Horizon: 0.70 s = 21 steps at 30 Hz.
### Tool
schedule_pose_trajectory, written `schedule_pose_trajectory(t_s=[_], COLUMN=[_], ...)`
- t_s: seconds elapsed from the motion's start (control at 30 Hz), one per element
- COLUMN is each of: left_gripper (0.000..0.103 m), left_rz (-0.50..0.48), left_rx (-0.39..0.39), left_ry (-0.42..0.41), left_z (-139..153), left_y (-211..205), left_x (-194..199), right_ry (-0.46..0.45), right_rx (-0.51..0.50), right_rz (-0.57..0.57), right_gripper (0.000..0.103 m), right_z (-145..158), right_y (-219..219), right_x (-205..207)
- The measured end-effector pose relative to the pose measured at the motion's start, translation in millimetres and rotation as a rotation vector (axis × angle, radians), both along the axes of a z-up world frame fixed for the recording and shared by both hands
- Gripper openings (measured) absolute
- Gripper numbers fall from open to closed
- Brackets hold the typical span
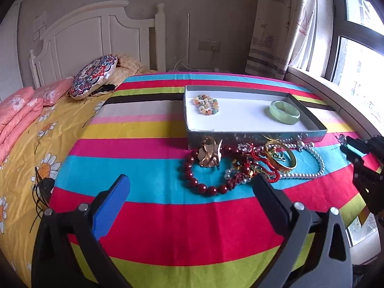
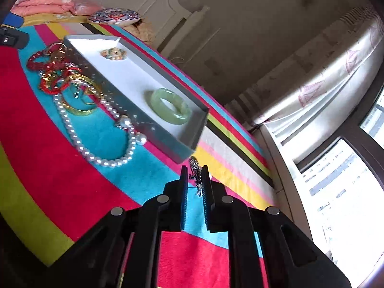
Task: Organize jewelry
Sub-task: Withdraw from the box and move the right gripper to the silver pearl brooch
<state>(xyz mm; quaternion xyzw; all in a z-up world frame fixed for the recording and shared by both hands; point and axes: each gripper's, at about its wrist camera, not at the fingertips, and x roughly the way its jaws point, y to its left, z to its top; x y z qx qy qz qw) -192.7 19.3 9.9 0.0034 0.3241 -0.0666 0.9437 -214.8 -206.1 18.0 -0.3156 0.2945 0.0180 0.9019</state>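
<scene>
From your left wrist view, your left gripper [image 1: 189,192] hangs with its jaws spread wide and nothing between them, over the striped cloth [image 1: 148,220] that covers the bed. Just ahead of its fingertips lies the jewelry heap: a dark red bead bracelet [image 1: 204,180], a gold clip [image 1: 210,152] resting on its far side, a gold bangle [image 1: 284,157] and a pearl necklace [image 1: 312,165] tangled with red cord. Touching the heap's far edge sits the shallow grey tray [image 1: 259,136], holding a multicoloured bead bracelet [image 1: 206,104] at its left end and a green jade bangle [image 1: 285,112] at its right. Your right gripper [image 1: 348,144] enters at the right edge, near the tray's corner. From your right wrist view, your right gripper [image 2: 194,170] has its jaws drawn narrow on a small silver chain piece [image 2: 195,170], which hangs between the pads just beside the tray's near corner [image 2: 189,153]. The jade bangle [image 2: 171,106] lies inside the tray close to that corner, the pearl necklace [image 2: 96,141] on the cloth to its left.
</scene>
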Motion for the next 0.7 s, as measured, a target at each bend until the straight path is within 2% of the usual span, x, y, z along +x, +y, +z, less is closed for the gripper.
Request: schedule_pose_trajectory(t_s=[0.03,0.07,0.1,0.23,0.3,0.4,0.53,0.7], left_gripper=[0.101,0.101,0.101,0.101,0.101,0.101,0.100,0.100], left_rz=[-0.001,-0.001,-0.001,-0.018,-0.032,-0.035,-0.053,-0.086], left_rx=[0.000,-0.001,-0.004,-0.047,-0.070,-0.069,-0.064,-0.012], left_ry=[0.008,0.018,0.028,0.064,0.069,0.063,0.067,0.060], left_z=[-0.8,-1.6,-2.5,-4.8,-4.4,-4.6,-7.3,-9.2], left_y=[1.0,1.9,3.2,8.6,9.6,7.3,0.7,-10.6], left_x=[0.7,1.9,2.8,7.6,10.4,12.0,12.5,9.2], right_ry=[0.036,0.048,0.059,0.125,0.148,0.177,0.222,0.246], right_rx=[0.072,0.141,0.216,0.566,0.635,0.635,0.635,0.502], right_rz=[0.029,0.047,0.056,0.009,-0.030,-0.078,-0.061,-0.002], right_gripper=[0.057,0.068,0.074,0.073,0.072,0.072,0.072,0.072], right_z=[1.8,5.7,10.6,27.2,26.5,17.9,4.6,-7.4], right_y=[-1.6,-4.9,-10.6,-55.6,-75.9,-88.6,-81.6,-55.6], right_x=[-1.3,-2.5,-3.2,3.6,4.2,3.5,0.2,2.3])
